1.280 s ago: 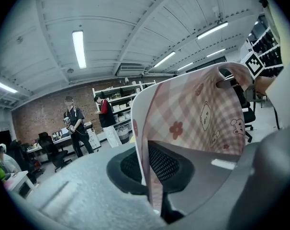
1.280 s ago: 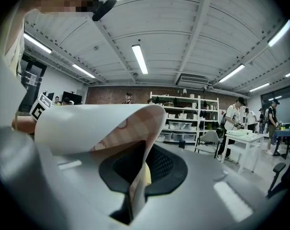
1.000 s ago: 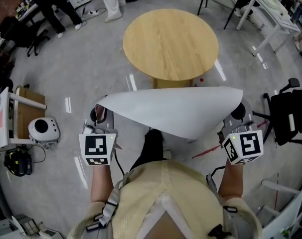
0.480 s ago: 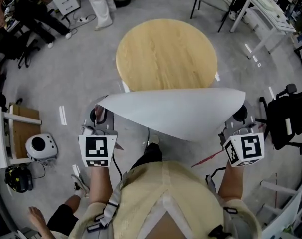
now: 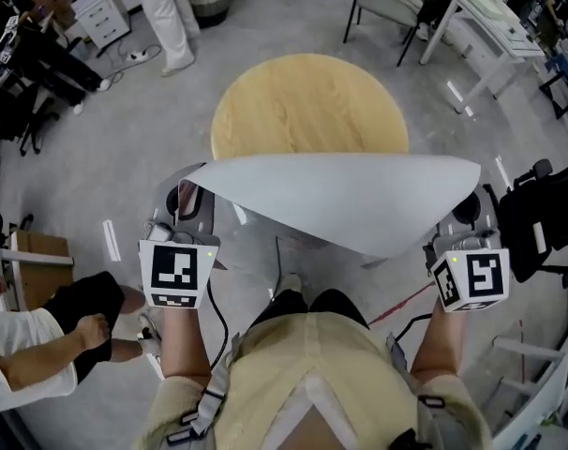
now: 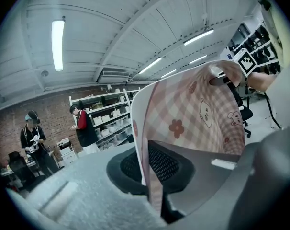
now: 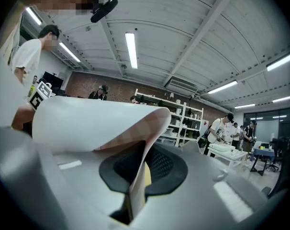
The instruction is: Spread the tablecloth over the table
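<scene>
1 tablecloth (image 5: 340,200) neared 1 table (image 5: 307,106); left gripper (image 5: 187,198), right gripper (image 5: 466,211) clamping.

One cam overhead, one on each hand-held gripper

The head view looks steeply down on the round table (image 5: 307,101), the floor (image 5: 106,157) and the tablecloth (image 5: 340,195) between the left hand-held gripper (image 5: 186,202) and right hand-held gripper (image 5: 464,212). Each gripper view sits tight behind its own jaws, facing roughly level, with the ceiling (image 6: 111,28) up top. All three catch the tablecloth, and each gripper view sees the other gripper.

Right claw (image 7: 135,195) clamped on tablecloth (image 7: 94,123) edge, shelving (image 7: 176,116) behind
</scene>
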Available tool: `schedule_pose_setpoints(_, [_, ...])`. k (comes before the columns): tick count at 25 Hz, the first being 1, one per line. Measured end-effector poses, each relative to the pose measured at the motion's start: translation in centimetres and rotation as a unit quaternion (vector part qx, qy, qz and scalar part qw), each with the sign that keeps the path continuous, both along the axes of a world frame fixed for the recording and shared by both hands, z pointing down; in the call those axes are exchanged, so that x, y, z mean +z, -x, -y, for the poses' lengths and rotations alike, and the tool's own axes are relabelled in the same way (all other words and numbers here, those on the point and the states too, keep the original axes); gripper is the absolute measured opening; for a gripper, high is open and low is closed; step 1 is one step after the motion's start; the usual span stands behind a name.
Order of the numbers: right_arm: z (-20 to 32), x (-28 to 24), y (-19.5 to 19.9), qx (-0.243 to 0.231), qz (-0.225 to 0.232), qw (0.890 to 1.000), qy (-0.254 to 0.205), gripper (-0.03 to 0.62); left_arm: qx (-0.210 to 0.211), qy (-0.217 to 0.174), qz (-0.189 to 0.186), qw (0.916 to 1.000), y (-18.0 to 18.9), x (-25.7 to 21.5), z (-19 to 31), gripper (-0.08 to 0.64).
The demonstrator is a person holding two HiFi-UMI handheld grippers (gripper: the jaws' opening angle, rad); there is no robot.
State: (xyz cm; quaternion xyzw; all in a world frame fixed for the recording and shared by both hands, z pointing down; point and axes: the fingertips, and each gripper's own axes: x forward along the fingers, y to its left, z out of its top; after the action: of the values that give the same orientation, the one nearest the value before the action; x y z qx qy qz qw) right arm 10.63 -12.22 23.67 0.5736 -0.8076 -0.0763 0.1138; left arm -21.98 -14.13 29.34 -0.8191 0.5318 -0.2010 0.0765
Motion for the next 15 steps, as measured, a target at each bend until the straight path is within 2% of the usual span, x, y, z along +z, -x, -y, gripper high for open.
schedule_pose_setpoints(8, [5.6,-2.6,0.2,0.005,-0.035,0.999,-0.041,0.009,0.009,-0.031,0.004,0.9995,-0.1,-2.5,6.9,0.006])
schedule_pose_setpoints(15, [11.8,-3.5,-0.5,-0.011,-0.053,0.996,-0.065,0.011,-0.005,-0.048,0.03,0.9984,-0.7,-4.4,12.6,0.008])
